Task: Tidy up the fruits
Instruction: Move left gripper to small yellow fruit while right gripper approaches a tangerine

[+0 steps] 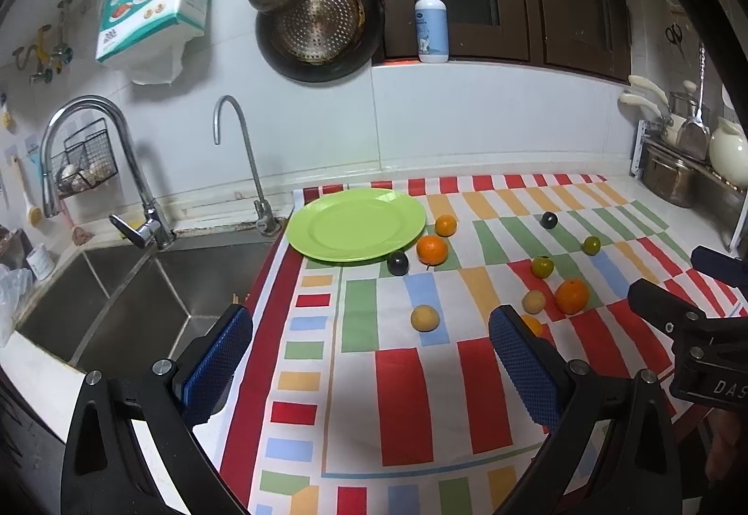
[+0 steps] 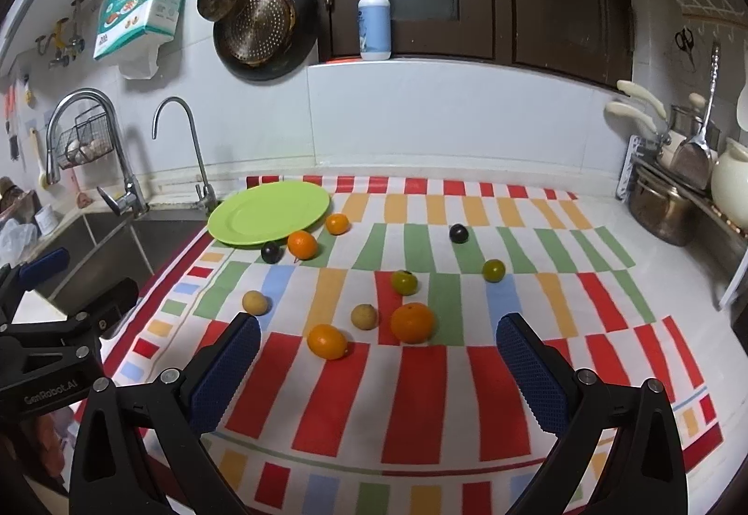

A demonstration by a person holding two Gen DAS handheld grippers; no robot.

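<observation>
A striped tablecloth in red, green, orange and blue blocks [image 2: 420, 384] covers the counter beside a stainless steel sink [image 1: 140, 281]. A round lime-green plastic plate [image 1: 355, 225] sits empty at the cloth's far left corner, next to the sink. 10 small round fruits lie loose on the cloth, none on the plate. By size: the large orange [image 2: 412, 322] near the centre; the oval orange fruit [image 2: 327, 341] nearest the right gripper; 2 smaller oranges [image 2: 302, 245] [image 2: 337, 224] just beside the plate rim; 2 tan rough-skinned fruits [image 2: 364, 316] [image 2: 255, 302]; 2 green-yellow fruits [image 2: 404, 282] [image 2: 494, 270]; 2 dark purple plums [image 2: 271, 253] [image 2: 458, 233]. The left gripper [image 1: 369, 356] and right gripper [image 2: 378, 361] both hover above the cloth with blue textured pads spread wide, holding nothing. The fruits are probably light, firm and prone to rolling; the plums probably have smooth, slippery skin. Recommended grasp: close the pads across the widest diameter of 1 fruit, with moderate force to avoid bruising.
</observation>
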